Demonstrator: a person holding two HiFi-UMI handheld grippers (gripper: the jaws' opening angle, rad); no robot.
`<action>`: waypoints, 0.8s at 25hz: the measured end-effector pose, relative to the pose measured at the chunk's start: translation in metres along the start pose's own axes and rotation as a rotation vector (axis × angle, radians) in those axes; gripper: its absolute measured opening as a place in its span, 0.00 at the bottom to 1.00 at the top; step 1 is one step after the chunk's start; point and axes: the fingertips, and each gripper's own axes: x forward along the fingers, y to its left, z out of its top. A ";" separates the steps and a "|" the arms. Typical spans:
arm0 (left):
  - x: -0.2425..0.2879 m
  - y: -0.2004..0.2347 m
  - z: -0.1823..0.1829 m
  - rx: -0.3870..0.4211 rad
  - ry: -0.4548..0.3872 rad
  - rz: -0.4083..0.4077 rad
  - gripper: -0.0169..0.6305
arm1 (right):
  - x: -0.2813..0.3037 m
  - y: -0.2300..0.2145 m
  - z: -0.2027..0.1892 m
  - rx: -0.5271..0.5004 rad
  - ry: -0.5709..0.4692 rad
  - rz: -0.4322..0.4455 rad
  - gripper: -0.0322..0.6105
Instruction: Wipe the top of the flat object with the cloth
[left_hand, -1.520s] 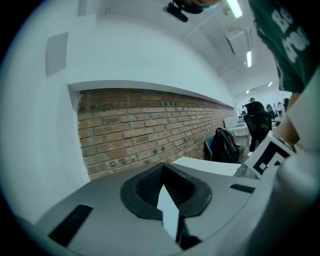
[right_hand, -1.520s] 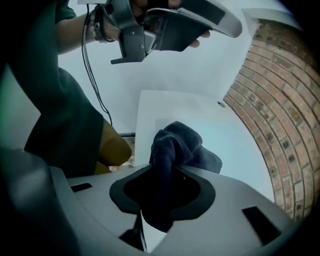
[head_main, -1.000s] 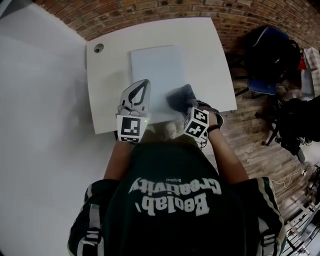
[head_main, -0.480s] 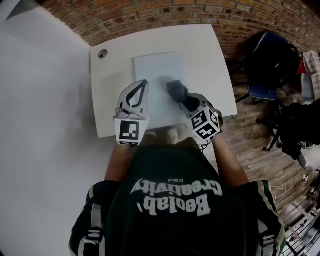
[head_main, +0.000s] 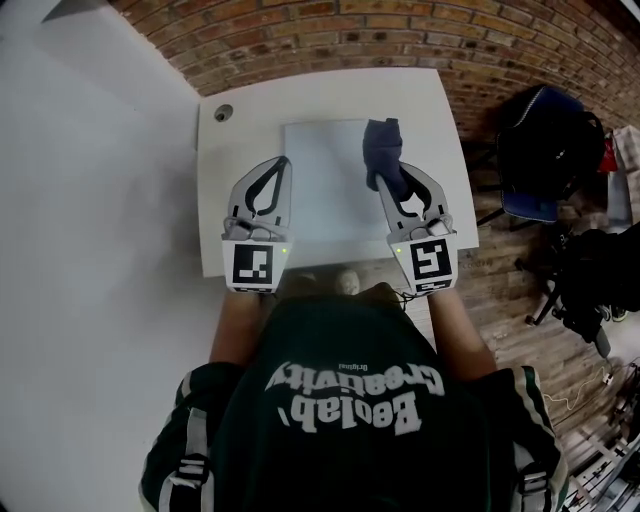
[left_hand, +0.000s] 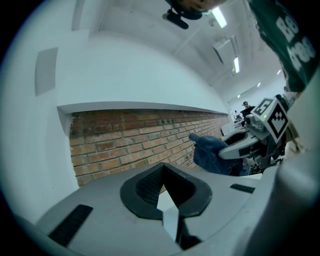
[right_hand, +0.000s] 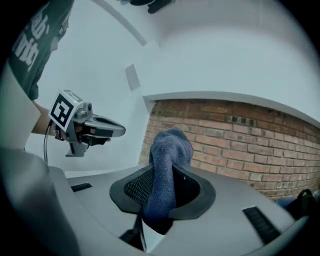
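A flat pale panel (head_main: 318, 195) lies on the white table (head_main: 425, 105). My right gripper (head_main: 388, 176) is shut on a dark blue cloth (head_main: 382, 147), which bunches out past its tips over the panel's far right corner. In the right gripper view the cloth (right_hand: 167, 165) stands up between the jaws. My left gripper (head_main: 284, 161) hovers over the panel's left edge, jaws shut with nothing in them. Seen from the left gripper view, the cloth (left_hand: 210, 152) and the right gripper (left_hand: 240, 145) are off to the right.
A round cable hole (head_main: 223, 113) sits at the table's far left corner. A brick wall (head_main: 330, 35) runs behind the table. A dark chair with a bag (head_main: 545, 130) stands to the right on the wooden floor. A white wall (head_main: 90, 200) borders the left.
The right gripper has carried the cloth from the panel's near right part to its far right corner and now points straight ahead. The left gripper stayed by the panel's left edge.
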 end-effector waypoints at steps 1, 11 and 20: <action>-0.001 0.001 0.002 0.005 -0.005 0.004 0.02 | -0.001 -0.001 0.006 -0.005 -0.024 -0.013 0.19; -0.011 0.015 0.007 0.008 -0.009 0.039 0.02 | 0.005 -0.008 0.017 0.004 -0.064 -0.057 0.18; -0.015 0.027 0.002 0.010 -0.009 0.051 0.02 | 0.010 -0.010 0.018 -0.046 -0.061 -0.075 0.18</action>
